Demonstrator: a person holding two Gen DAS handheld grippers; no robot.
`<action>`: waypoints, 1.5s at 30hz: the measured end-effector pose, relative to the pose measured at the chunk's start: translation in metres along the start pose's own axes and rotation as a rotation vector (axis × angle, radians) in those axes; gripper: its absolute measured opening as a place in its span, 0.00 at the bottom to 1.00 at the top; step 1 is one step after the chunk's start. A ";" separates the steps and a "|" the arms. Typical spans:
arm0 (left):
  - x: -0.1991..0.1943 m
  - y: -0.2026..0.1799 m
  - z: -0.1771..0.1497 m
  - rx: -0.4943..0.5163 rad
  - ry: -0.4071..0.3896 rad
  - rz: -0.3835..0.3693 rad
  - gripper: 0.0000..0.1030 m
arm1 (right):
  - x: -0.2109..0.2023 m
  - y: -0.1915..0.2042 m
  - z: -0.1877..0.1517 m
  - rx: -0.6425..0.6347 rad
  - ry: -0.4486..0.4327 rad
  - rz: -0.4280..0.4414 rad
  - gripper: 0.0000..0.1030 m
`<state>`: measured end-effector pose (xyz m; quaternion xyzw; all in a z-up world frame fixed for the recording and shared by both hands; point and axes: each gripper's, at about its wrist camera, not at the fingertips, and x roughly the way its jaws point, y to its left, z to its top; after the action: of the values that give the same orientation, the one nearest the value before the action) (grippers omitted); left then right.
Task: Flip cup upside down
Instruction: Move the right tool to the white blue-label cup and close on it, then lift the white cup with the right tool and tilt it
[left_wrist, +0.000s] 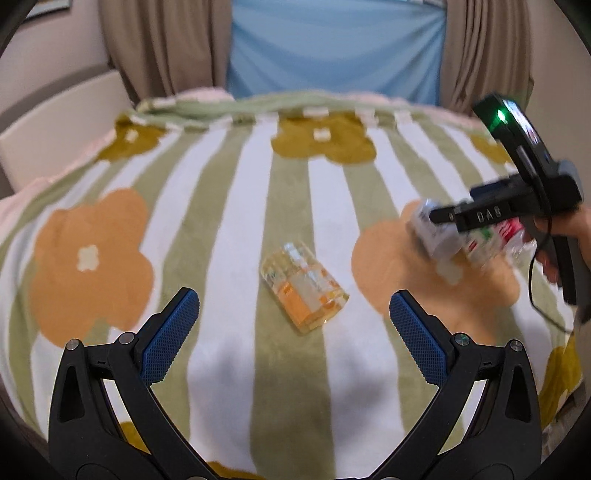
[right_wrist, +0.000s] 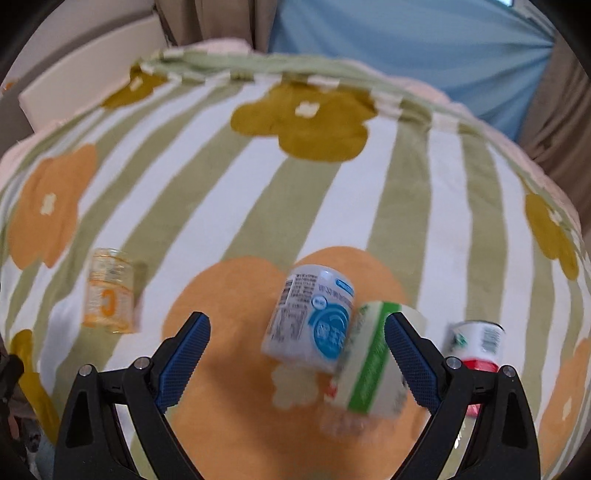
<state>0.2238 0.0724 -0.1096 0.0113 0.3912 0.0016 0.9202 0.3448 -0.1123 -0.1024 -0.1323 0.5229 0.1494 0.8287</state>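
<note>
A clear cup with orange print (left_wrist: 304, 286) lies on its side on the striped blanket (left_wrist: 221, 192), just ahead of my open left gripper (left_wrist: 294, 297), which holds nothing. In the right wrist view that clear cup (right_wrist: 109, 291) lies off to the left. My right gripper (right_wrist: 297, 321) is open over a cluster of cups. A white cup with a blue label (right_wrist: 314, 317) is tilted between the fingers, a green-striped white cup (right_wrist: 373, 362) rests against the right finger, and a red-and-white cup (right_wrist: 476, 343) sits beyond it. The cluster is blurred.
The blanket with orange and olive flowers (right_wrist: 303, 122) covers a bed. Brown curtains (left_wrist: 166, 44) and a blue curtain (left_wrist: 332, 44) hang behind it. A white board (left_wrist: 62, 122) stands at the far left. A hand (left_wrist: 565, 236) holds the right gripper tool (left_wrist: 517, 206).
</note>
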 end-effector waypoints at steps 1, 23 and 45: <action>0.009 0.000 0.000 0.003 0.027 -0.006 1.00 | 0.008 0.000 0.004 -0.006 0.017 -0.004 0.86; 0.030 -0.005 -0.008 0.020 0.092 -0.044 1.00 | 0.073 0.006 0.002 -0.128 0.123 -0.175 0.57; -0.041 -0.031 -0.033 -0.096 0.060 -0.162 1.00 | -0.063 0.036 -0.118 0.078 -0.012 0.239 0.57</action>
<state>0.1717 0.0418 -0.1033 -0.0644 0.4177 -0.0538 0.9047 0.2077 -0.1301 -0.0965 -0.0356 0.5355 0.2275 0.8125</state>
